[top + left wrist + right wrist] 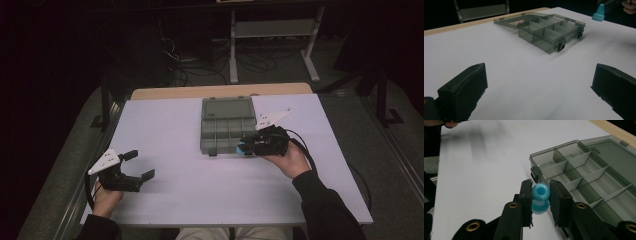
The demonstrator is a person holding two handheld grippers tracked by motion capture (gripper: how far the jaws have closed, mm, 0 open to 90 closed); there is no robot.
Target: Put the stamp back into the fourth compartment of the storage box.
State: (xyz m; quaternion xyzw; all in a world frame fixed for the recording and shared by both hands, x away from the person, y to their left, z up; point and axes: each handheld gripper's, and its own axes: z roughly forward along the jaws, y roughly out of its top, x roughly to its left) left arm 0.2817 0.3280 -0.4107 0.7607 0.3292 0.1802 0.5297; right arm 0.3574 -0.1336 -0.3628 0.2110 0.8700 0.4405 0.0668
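Note:
A grey see-through compartment box (226, 133) lies with its lid flat behind it on the white table (180, 190); its compartments (584, 180) look bare. My right gripper (243, 146) hovers at the box's near right corner, shut on a blue spool-shaped piece (540, 197) held between its pads. That blue piece (598, 13) hangs just right of the box (549, 31). My left gripper (141, 165) rests at the table's left side, jaws wide apart with only bare table (534, 82) between them.
A wooden edge (220, 91) runs along the table's far side, behind the lid (227, 107). Beyond it stand a white metal frame (272, 35) and tangled cables (185, 60) on a dark floor.

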